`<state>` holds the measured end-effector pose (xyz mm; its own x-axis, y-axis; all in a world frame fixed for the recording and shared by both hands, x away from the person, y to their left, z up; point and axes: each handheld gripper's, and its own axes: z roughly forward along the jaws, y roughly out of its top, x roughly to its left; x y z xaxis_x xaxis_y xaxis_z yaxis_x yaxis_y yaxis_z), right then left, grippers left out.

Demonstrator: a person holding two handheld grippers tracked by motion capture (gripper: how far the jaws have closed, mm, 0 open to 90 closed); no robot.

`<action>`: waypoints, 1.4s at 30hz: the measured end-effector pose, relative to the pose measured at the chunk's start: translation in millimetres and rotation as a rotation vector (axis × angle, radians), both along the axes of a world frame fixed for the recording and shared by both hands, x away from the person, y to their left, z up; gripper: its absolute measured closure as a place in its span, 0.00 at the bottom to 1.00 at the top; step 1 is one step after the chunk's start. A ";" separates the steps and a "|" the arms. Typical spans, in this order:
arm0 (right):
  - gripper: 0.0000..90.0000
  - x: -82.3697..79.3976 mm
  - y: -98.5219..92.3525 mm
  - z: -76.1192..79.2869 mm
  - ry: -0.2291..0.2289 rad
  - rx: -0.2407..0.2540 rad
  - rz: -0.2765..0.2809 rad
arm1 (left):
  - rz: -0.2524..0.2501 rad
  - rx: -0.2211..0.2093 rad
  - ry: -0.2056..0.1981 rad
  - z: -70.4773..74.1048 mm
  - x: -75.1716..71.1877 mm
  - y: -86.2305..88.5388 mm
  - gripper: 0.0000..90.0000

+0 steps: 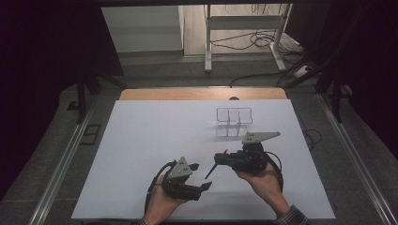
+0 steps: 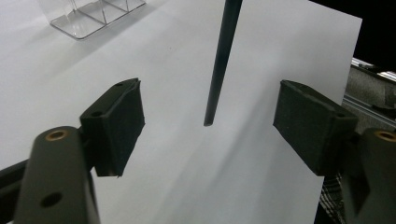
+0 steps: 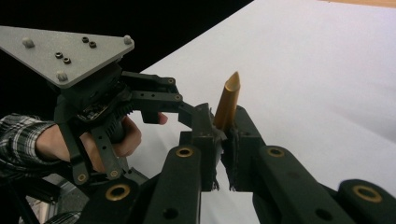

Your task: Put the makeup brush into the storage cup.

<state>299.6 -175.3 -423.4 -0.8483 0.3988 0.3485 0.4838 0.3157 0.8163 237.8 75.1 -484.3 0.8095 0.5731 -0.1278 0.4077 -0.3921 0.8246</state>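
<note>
Right gripper [image 1: 224,158] clamped on a pen [image 1: 210,169], gold tip [image 3: 232,83] poking up past the closed jaws, dark barrel slanting down-left over the table [image 1: 141,140]. Left gripper [image 1: 199,176] spread wide, nothing between its pads [image 2: 122,122]. Barrel end [image 2: 208,122] hanging just ahead of that gap, long axis crossing it steeply. Probably a handover: left nearer the free end. Clear rack [image 1: 233,121] well beyond both.

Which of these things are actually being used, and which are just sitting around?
In use:
right tool, shut on a pen
left tool, open by the pen's dark end
clear organizer on the table, probably

Lying about:
cables on the floor
white frame behind the table
</note>
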 end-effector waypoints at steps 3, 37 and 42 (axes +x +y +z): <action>0.92 -0.5 -0.4 0.7 -0.002 -0.001 0.001 | -0.001 -0.001 0.004 0.7 -0.4 1.2 0.21; 0.92 -2.8 -10.7 19.8 -0.085 -0.028 -0.018 | 0.064 0.083 -0.037 1.5 -22.2 35.6 0.03; 0.92 -1.8 -9.9 22.3 -0.095 -0.040 -0.023 | 0.069 0.082 -0.037 1.6 -24.6 40.8 0.03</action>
